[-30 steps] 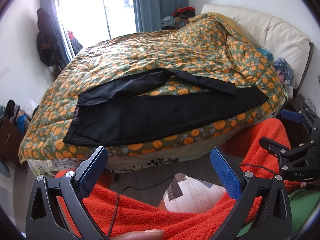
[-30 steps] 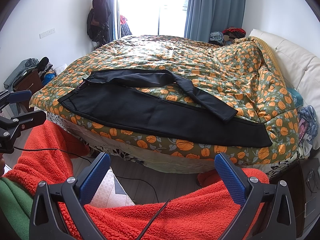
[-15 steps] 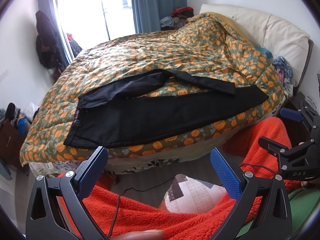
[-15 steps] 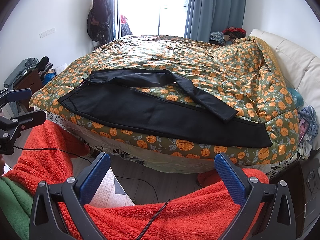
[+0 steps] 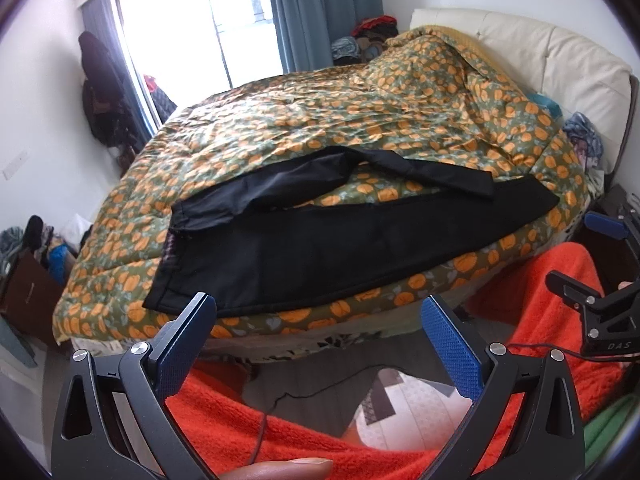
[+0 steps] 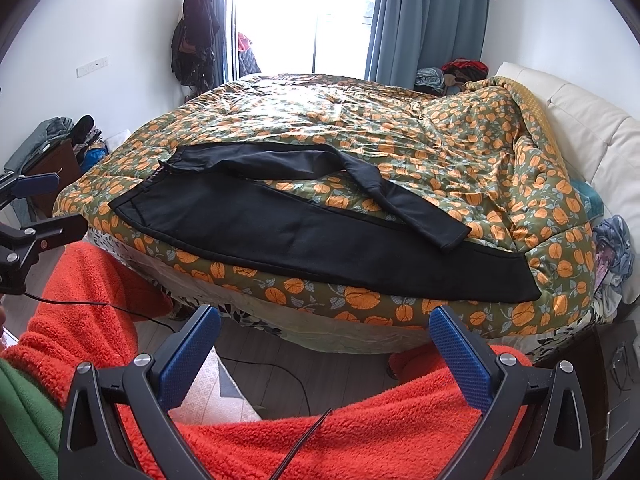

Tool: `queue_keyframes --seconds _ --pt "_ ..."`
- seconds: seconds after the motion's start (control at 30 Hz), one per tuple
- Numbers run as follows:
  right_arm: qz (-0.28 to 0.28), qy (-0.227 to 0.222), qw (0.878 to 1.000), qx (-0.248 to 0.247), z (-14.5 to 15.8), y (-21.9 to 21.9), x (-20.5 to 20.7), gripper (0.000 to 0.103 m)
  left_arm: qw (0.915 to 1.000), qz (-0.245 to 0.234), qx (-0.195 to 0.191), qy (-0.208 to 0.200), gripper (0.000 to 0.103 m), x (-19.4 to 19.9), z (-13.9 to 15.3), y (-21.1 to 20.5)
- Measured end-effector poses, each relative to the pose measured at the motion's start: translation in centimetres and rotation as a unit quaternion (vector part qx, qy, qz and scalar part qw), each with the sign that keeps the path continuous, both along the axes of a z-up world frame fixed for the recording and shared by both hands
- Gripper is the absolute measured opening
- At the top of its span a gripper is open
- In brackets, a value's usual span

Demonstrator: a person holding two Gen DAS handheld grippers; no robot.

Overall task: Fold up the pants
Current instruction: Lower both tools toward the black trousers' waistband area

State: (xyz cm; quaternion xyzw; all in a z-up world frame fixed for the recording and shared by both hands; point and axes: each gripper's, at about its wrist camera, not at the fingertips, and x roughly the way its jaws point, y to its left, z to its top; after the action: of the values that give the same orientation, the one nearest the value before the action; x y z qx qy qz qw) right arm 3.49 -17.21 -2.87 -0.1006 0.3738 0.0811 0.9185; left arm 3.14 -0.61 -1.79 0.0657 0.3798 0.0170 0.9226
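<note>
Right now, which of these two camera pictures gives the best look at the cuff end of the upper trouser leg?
The right wrist view: the black pants lie nearer its middle, and the upper leg's cuff shows clearly, resting on the lower leg. The left wrist view shows the same cuff farther off and more foreshortened.

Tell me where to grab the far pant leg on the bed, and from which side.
Probably take the far leg of the black pants at its hem, coming in from the near bed edge with the open right gripper. That cuff lies loose on top of the near leg, so a finger could slide under it; the orange quilt backs everything else.
</note>
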Motion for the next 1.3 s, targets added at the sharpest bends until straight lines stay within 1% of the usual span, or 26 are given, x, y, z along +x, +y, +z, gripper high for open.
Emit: queue_keyframes --seconds 0.03,0.1,0.17,0.2,0.27,0.37,0.43,0.5,0.57,0.63,0.67,0.73,0.8,0.87,0.93,0.97,1.03,1.07,1.1,1.13,1.17,1.2,1.23,1.27,1.3 --pt "0.002 -0.003 1.0 -0.003 -0.1 0.1 0.1 0.103 1.0 0.001 0.008 0.001 0.102 1.1 0.0 0.1" --pt "0.011 -0.021 0.999 -0.021 -1.1 -0.2 1.9 0.103 0.9998 0.006 0.017 0.007 0.102 3.1 0.0 0.4" --pt "0.007 -0.039 0.999 -0.026 -1.4 -0.3 2.9 0.103 0.9998 0.014 0.013 0.009 0.102 4.7 -0.4 0.8" --pt "0.001 -0.04 0.999 -0.022 -1.5 -0.5 3.6 0.103 0.9997 0.019 0.01 0.013 0.102 5.3 -0.6 0.9" --pt "-0.019 -0.029 0.999 -0.009 -1.7 -1.2 5.0 0.103 0.9994 0.028 -0.005 0.022 0.102 6.2 -1.2 1.1" --pt "-0.045 0.002 0.999 0.016 -3.9 -2.5 5.8 0.103 0.9983 0.034 -0.035 0.031 0.103 6.8 -2.4 1.5" --pt "-0.056 0.023 0.998 0.022 -5.3 -3.3 6.4 0.103 0.9975 0.038 -0.038 0.045 0.103 7.4 -3.6 1.4" --pt "-0.063 0.04 0.996 0.043 -6.2 -4.3 6.9 0.103 0.9969 0.043 -0.034 0.056 0.103 8.0 -4.8 1.2" --pt "-0.068 0.039 0.995 0.064 -6.4 -5.6 8.0 0.103 0.9964 0.047 -0.033 0.063 0.103 8.7 -5.9 1.0" --pt "-0.065 0.026 0.996 0.064 -6.8 -6.6 9.6 0.103 0.9961 0.05 -0.036 0.063 0.103 10.0 -7.4 1.4" --pt "-0.062 0.029 0.996 0.062 -7.2 -6.8 10.8 0.103 0.9958 0.053 -0.034 0.067 0.103 11.0 -8.4 1.2" --pt "-0.05 0.053 0.994 0.079 -8.5 -7.0 13.6 0.103 0.9948 0.053 -0.032 0.081 0.103 13.5 -10.8 0.9" --pt "-0.027 0.076 0.989 0.122 -10.0 -6.7 16.2 0.103 0.9933 0.054 -0.032 0.098 0.103 16.1 -13.3 0.9" --pt "-0.009 0.1 0.982 0.158 -12.1 -6.4 19.0 0.103 0.9911 0.065 -0.032 0.112 0.103 18.5 -15.8 1.4" --pt "-0.013 0.13 0.978 0.165 -14.9 -6.8 21.8 0.103 0.9876 0.086 -0.027 0.129 0.103 20.4 -18.1 2.5" --pt "-0.029 0.145 0.977 0.155 -16.4 -7.7 23.0 0.103 0.9849 0.099 -0.022 0.14 0.103 21.0 -19.2 3.2" --pt "-0.085 0.165 0.973 0.135 -18.8 -11.3 24.7 0.103 0.9796 0.125 -0.006 0.158 0.103 21.6 -20.8 5.1" --pt "-0.105 0.159 0.973 0.133 -19.0 -13.5 25.0 0.103 0.9773 0.136 0.005 0.162 0.103 21.6 -21.3 6.1" --pt "-0.12 0.149 0.972 0.135 -18.8 -15.8 24.9 0.102 0.9765 0.143 0.007 0.161 0.103 21.5 -21.6 7.1" --pt "-0.146 0.141 0.97 0.131 -18.5 -18.1 24.8 0.102 0.9765 0.147 0.001 0.158 0.103 21.3 -21.7 8.0" --pt "-0.181 0.139 0.966 0.125 -18.2 -20.3 24.6 0.102 0.9763 0.151 -0.011 0.155 0.103 21.4 -21.9 8.7" --pt "-0.222 0.141 0.956 0.135 -18.1 -22.7 24.4 0.102 0.9754 0.155 -0.022 0.155 0.103 21.2 -21.9 9.4" --pt "-0.259 0.14 0.941 0.166 -18.0 -25.1 24.0 0.103 0.9743 0.16 -0.031 0.155 0.103 21.2 -21.9 9.9" --pt "-0.281 0.137 0.929 0.199 -17.8 -26.8 23.7 0.103 0.9735 0.163 -0.039 0.156 0.103 21.2 -21.9 10.1" --pt "-0.296 0.132 0.923 0.209 -17.6 -27.9 23.5 0.102 0.9726 0.166 -0.043 0.157 0.103 21.2 -21.9 10.1"
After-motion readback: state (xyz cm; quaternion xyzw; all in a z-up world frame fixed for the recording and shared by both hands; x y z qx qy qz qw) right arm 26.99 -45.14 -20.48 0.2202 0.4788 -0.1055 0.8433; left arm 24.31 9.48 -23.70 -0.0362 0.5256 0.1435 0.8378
